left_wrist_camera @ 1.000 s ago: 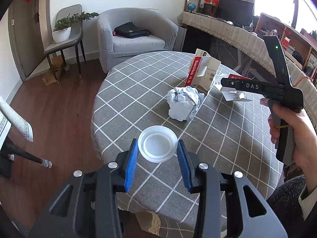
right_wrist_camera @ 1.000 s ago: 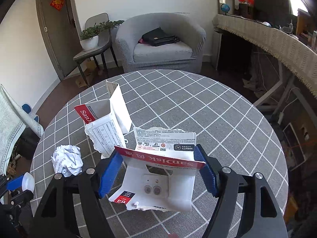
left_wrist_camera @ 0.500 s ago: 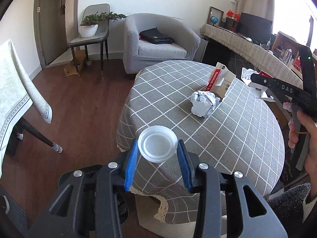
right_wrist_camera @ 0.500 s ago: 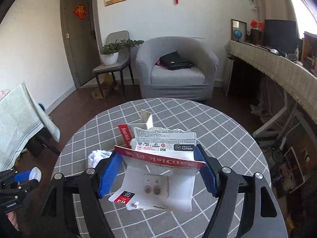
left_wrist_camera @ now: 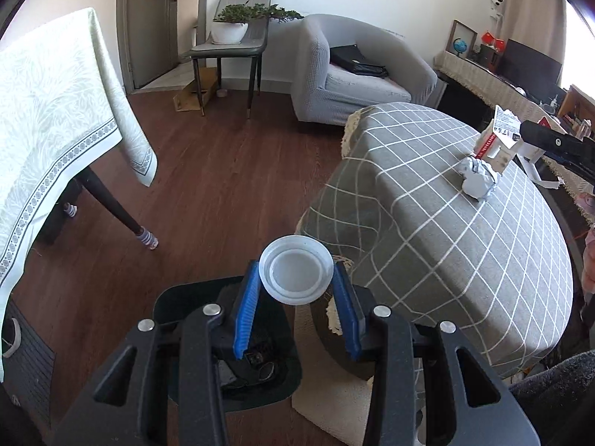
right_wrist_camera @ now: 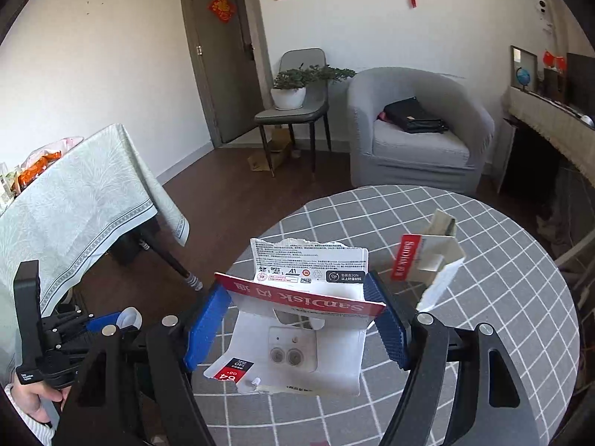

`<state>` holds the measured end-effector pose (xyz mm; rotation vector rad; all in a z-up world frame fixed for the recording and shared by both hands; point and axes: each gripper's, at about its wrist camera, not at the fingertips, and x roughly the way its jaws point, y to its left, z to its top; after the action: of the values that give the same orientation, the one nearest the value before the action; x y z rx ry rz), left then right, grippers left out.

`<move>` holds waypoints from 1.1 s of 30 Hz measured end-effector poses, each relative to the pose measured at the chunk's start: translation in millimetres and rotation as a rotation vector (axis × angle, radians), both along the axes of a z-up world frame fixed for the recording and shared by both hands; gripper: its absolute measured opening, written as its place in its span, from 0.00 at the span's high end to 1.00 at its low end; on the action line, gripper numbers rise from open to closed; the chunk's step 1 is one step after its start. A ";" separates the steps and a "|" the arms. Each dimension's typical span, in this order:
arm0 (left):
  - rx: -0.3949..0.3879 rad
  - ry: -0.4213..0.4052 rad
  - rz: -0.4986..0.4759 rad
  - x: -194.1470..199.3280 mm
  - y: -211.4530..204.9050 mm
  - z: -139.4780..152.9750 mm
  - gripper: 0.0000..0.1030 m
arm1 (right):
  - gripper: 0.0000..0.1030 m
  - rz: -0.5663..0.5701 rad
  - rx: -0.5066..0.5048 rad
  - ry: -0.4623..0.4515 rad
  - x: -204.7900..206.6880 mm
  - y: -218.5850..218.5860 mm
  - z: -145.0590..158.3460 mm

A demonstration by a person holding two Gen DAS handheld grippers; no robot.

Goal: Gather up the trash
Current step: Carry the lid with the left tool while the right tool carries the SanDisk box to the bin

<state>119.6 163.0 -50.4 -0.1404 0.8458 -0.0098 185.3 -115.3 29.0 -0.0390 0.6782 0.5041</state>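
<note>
My left gripper point(left_wrist_camera: 295, 271) is shut on a round white plastic lid point(left_wrist_camera: 295, 278) and hangs above a black trash bin point(left_wrist_camera: 174, 297) on the floor beside the round table point(left_wrist_camera: 446, 230). My right gripper point(right_wrist_camera: 297, 286) is shut on a torn red-and-white SanDisk card package point(right_wrist_camera: 297, 349), held over the table's grey checked cloth point(right_wrist_camera: 502, 334). A crumpled paper ball point(left_wrist_camera: 478, 182) and an opened SanDisk box point(right_wrist_camera: 427, 256) lie on the table. In the right wrist view the left gripper point(right_wrist_camera: 111, 323) shows at lower left, held by a hand point(right_wrist_camera: 29, 405).
A table with a pale green cloth point(left_wrist_camera: 55, 119) stands left of the bin, its dark leg point(left_wrist_camera: 111, 204) nearby. Farther back are a grey armchair point(left_wrist_camera: 357, 81) with a black bag and a chair with a potted plant point(left_wrist_camera: 230, 29). A pale rug point(left_wrist_camera: 334, 401) lies under the round table.
Both views have swung left, away from the tabletop. My left gripper carried the lid off the table edge to above the bin. My right gripper rose with the package still in it.
</note>
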 end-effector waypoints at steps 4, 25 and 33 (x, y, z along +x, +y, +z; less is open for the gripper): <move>-0.004 0.022 0.034 -8.4 22.1 -6.2 0.59 | 0.28 0.063 0.006 0.034 -3.1 34.6 -8.6; -0.051 0.309 0.147 -25.7 98.1 -116.6 0.59 | 0.28 0.277 -0.011 0.142 -24.2 156.8 -38.5; -0.060 0.359 0.153 -35.5 112.7 -134.2 0.59 | 0.28 0.362 -0.042 0.152 -39.0 201.6 -47.8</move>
<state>84.0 275.7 -184.7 -0.2687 1.1920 0.1369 146.2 86.3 -18.8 -0.1662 0.8356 0.8467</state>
